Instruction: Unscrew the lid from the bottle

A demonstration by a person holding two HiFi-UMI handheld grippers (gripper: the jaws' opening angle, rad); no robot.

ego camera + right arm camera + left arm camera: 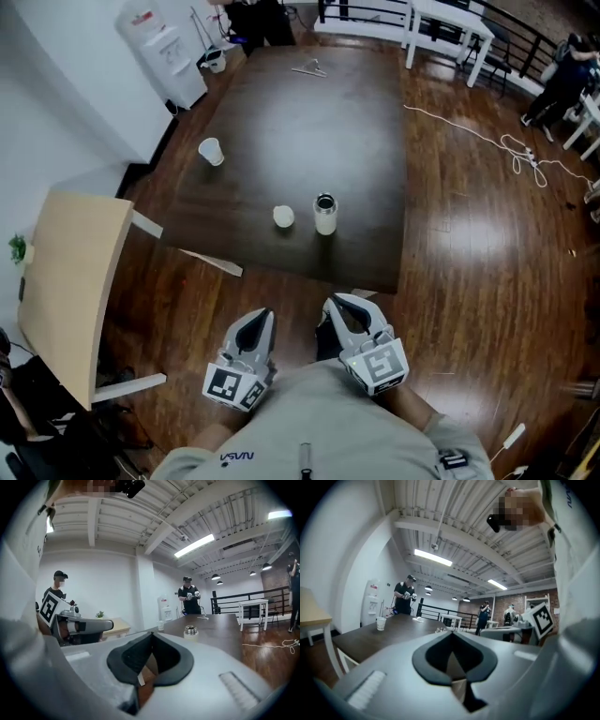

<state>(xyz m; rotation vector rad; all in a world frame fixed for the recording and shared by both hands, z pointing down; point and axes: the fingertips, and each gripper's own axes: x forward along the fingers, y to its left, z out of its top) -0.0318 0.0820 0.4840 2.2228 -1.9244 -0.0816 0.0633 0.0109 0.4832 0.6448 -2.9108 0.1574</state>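
**Status.** Bottle [325, 216] stands upright on the surface [309, 103] with its mouth open. Lid [283, 217] lies just left of bottle, not touching it, so the task looks complete. Left hand-held gripper [257, 323] and right hand-held gripper [339, 307] are both pressed together with nothing between the jaws. Both sit well short of bottle, at the person's torso.

**Risks.**
- Open bottle: a knock on re-approach would tip it and spill any contents.
- Lid: a nudge could roll it away from bottle and off the surface.

**Containers.**
- Bottle: interior dark, fill level can't be judged.
- Cup [211, 151], well left of bottle and beyond it: contents not visible.
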